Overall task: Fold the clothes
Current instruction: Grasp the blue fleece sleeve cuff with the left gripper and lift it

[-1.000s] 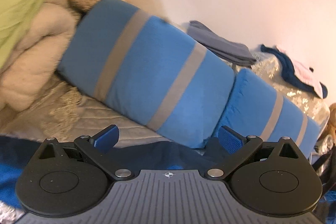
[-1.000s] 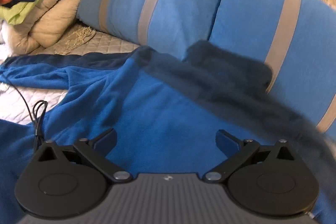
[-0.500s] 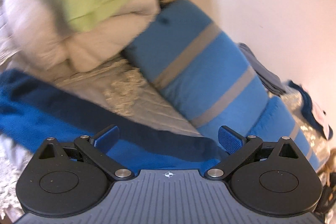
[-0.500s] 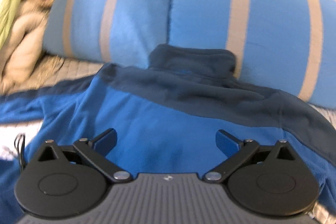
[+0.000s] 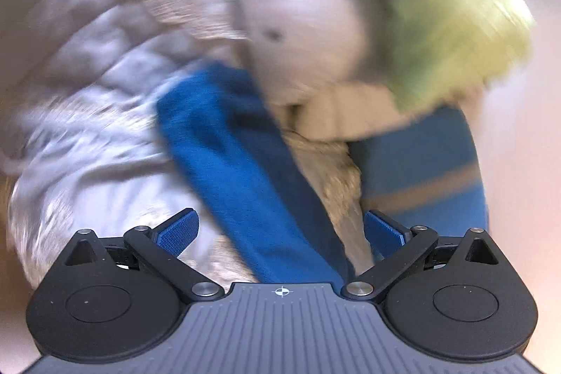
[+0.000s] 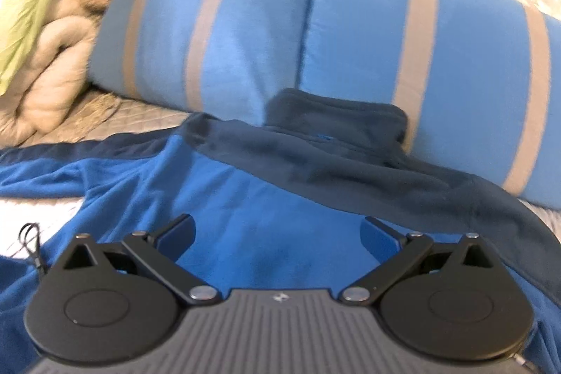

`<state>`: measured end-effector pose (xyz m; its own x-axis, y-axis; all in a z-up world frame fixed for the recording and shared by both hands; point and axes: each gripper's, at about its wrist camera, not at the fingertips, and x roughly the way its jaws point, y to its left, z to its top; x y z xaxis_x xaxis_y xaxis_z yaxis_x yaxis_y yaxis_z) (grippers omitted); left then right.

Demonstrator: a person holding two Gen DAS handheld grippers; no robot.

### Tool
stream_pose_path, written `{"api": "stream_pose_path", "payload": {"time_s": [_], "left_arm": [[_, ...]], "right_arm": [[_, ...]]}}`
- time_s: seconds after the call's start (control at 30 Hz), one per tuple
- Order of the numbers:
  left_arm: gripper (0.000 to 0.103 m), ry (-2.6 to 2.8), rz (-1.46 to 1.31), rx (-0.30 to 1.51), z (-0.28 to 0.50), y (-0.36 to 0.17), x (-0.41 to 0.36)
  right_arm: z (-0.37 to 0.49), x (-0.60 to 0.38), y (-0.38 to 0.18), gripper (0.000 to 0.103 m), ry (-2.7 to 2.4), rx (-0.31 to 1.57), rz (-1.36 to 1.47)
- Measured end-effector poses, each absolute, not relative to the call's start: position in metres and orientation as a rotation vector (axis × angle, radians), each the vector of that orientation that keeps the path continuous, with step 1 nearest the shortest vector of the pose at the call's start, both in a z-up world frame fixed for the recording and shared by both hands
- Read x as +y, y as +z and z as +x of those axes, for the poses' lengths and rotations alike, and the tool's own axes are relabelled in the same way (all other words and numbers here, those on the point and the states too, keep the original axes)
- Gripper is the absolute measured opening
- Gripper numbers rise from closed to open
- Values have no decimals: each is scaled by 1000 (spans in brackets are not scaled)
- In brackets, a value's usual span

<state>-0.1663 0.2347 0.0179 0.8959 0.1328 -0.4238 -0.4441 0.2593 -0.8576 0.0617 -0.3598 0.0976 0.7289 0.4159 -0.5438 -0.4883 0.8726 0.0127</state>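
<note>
My left gripper (image 5: 279, 230) has its fingers wide apart with nothing between them. Its picture is very blurry. I can see a blue sleeve (image 5: 235, 163) running under it across the pale quilt (image 5: 87, 65). A green cloth (image 5: 452, 16) and a striped pillow (image 5: 424, 170) are smeared, and I cannot make out their edges.

My right gripper (image 6: 277, 233) is wide open too and holds nothing. It hangs over the blue fleece top (image 6: 245, 198), which lies spread on the bed with its dark collar (image 6: 336, 114) against two striped pillows. The gripper body hides the lower part of the top. A thin black cord (image 6: 31, 244) pokes out at the left.
</note>
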Motion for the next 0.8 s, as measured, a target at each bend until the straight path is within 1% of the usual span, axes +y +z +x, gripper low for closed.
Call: {"api": "stream_pose_path", "payload": {"time_s": [0.33,0.43,0.47,0.5,0.53,0.57,0.6,0.8], "left_arm": [[102,493,-1468,58,-177,-18,262],[101,520,-1519,31,-176,-26,270],[98,524,-1524,28,-174,-27,272],[85,525,-1519,32,-172,-26,273],[74,525,-1512,39,-170,-26,274],[70,521,-1506,52,-168,-26,275],[67,514,-1502,69,-166,-26,276],[67,536,-1485,90,-161,-27,273]], "right_arm": [[54,-353,100,103,542,548,-160],[56,-354,99,103,534,559,-152],[57,-354,98,103,531,562,-152],[58,-354,98,103,531,565,-150],[58,-354,98,103,532,567,-148],[58,-355,98,103,532,567,-147],[58,-355,98,103,531,568,-147],[57,-352,96,103,530,569,-172]]}}
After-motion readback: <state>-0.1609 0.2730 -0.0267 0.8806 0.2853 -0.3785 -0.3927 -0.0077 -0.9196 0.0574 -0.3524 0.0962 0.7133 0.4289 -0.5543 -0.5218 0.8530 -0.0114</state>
